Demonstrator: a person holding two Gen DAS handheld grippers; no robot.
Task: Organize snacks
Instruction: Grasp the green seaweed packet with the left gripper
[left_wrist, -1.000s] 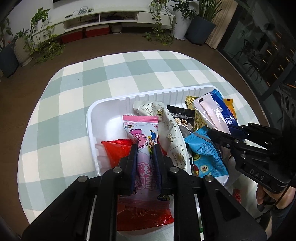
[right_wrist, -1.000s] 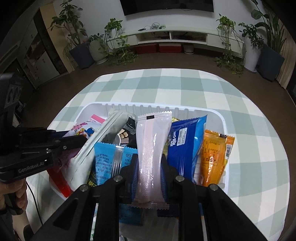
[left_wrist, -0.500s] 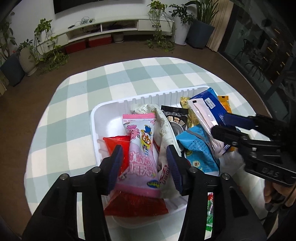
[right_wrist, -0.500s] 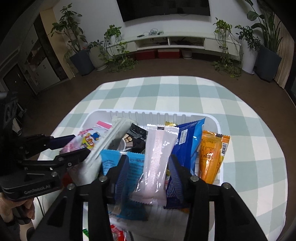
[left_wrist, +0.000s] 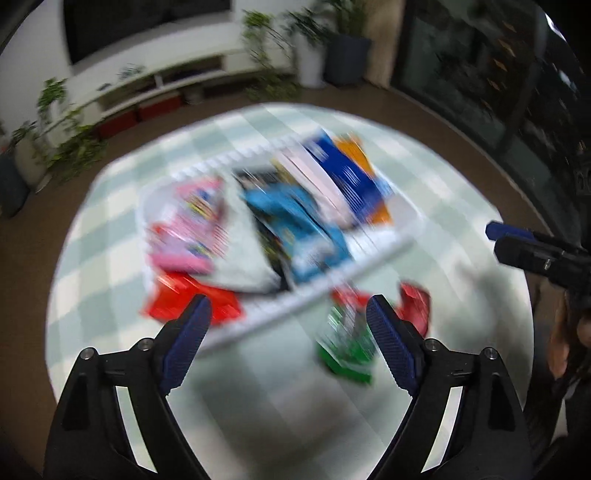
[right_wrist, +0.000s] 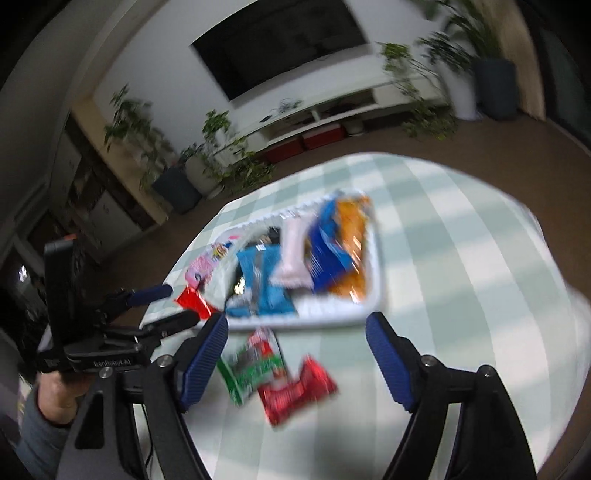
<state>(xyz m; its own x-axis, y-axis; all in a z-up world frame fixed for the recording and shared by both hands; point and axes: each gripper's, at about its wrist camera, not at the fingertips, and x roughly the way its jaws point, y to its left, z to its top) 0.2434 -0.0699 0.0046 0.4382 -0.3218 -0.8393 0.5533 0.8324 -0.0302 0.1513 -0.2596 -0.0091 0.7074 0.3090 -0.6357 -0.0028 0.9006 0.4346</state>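
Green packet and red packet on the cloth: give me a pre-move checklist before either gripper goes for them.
1. Left gripper empty, jaws just opened wide: ok.
2. Right gripper empty, jaws just opened wide: ok.
3. Green packet outside the white tray, lying on the checked cloth: ok.
4. Red packet beside it, reachable: ok; whether the two overlap: cannot tell, blurred.
5. Pink packet and pale pink packet released into the tray: ok.
6. Views steady enough to aim: not ok, both blurred.
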